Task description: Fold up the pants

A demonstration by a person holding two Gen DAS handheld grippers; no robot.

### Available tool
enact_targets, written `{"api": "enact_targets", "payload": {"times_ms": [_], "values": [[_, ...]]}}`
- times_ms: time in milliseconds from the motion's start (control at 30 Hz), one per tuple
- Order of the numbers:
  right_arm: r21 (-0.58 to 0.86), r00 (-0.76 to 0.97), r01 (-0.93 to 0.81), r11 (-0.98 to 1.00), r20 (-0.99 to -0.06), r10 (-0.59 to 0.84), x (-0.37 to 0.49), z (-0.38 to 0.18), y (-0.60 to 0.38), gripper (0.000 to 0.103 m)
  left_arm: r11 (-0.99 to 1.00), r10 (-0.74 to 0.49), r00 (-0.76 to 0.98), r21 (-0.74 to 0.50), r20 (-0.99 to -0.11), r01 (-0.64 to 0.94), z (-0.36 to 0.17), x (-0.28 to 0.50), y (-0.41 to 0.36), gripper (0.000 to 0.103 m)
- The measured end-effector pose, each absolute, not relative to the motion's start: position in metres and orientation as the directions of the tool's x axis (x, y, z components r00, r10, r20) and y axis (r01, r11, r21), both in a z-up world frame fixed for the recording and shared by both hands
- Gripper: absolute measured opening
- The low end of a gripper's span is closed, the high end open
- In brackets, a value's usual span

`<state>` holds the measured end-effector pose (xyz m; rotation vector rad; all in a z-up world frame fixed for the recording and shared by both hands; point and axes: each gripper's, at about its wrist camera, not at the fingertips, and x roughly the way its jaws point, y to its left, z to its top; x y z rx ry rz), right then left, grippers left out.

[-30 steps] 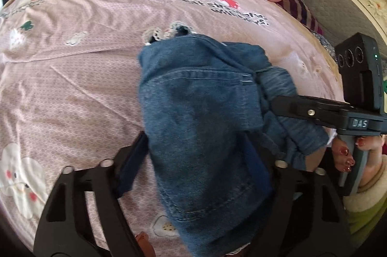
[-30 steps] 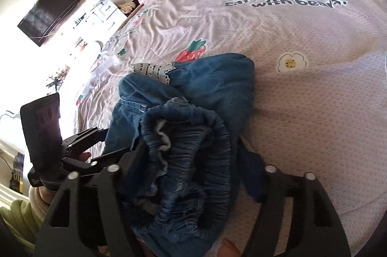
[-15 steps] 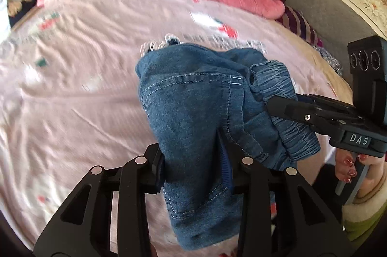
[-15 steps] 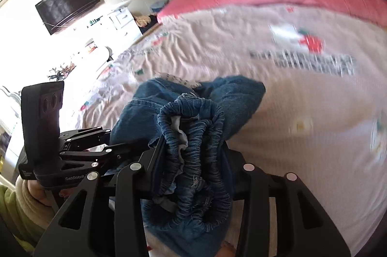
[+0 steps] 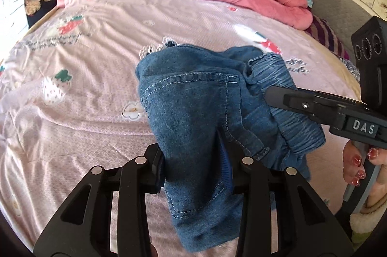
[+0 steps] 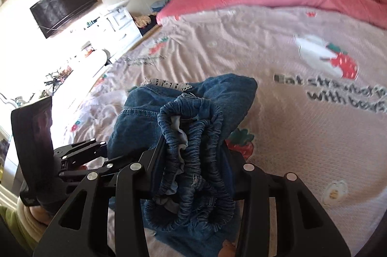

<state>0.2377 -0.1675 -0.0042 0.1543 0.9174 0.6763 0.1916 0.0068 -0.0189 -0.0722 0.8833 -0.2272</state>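
Both claws are clamped on the pants (image 5: 193,112), a bunched denim bundle held over the pink bed (image 5: 84,99)! The left claw (image 5: 194,167) has its jaws squeezed in on the stitched denim panel, with cloth spilling out below them, while the right claw (image 6: 193,160) pinches the gathered elastic waistband between its jaws. In the left view the right claw reaches in from the right, a hand (image 5: 362,167) on its grip.
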Motion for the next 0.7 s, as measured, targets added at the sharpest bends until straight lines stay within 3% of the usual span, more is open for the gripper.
{"api": "enact_targets", "payload": {"times_ms": [167, 400, 700], "values": [[0.392, 0.409, -0.455, 0.799, -0.705, 0.579, 0.244, -0.025, -0.168, 0.042, 0.976, -0.214, 0.605, -0.144, -0.766, 0.164, -0.034, 0.195, 0.006, 0.033], [0.426, 0.393, -0.384, 0.819, -0.727, 0.563, 0.248, -0.047, -0.174, 0.061, 0.981, -0.196, 0.604, -0.149, -0.773, 0.127, -0.044, 0.195, 0.011, 0.049], [0.311, 0.478, -0.397, 0.864, -0.734, 0.483, 0.236, -0.036, -0.171, 0.078, 0.987, -0.160, 0.622, -0.126, -0.766, 0.099, -0.040, 0.188, 0.015, 0.060]]}}
